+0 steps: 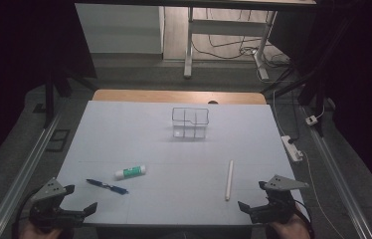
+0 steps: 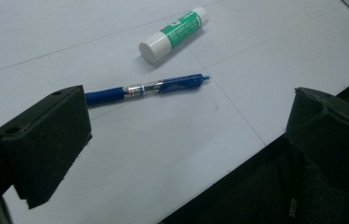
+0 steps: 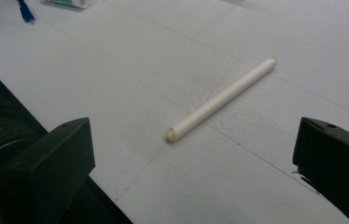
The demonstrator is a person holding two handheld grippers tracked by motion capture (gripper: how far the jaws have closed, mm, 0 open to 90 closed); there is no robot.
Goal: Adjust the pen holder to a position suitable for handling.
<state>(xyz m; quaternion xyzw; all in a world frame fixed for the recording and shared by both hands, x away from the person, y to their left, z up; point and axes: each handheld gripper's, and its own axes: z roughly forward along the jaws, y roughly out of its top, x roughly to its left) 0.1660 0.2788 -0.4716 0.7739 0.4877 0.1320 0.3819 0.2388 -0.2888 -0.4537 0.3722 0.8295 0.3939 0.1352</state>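
Observation:
A blue pen (image 1: 107,186) (image 2: 147,87) lies on the white sheet at the front left, with a green-and-white glue stick (image 1: 130,172) (image 2: 174,34) just behind it. A white rod (image 1: 229,179) (image 3: 221,99) lies lengthwise at the front right. A clear divided box (image 1: 190,123) stands upright in the middle of the sheet, farther back. My left gripper (image 1: 80,198) (image 2: 186,140) hovers at the sheet's front left edge, open and empty, short of the pen. At the front right edge my right gripper (image 1: 253,195) (image 3: 193,158) is open too, with the rod ahead of its jaws.
The white sheet (image 1: 139,129) covers a wooden table. A white power strip (image 1: 292,147) and cables lie on the floor to the right. Metal rails (image 1: 25,169) run along both sides, and desk legs (image 1: 189,47) stand beyond the far edge.

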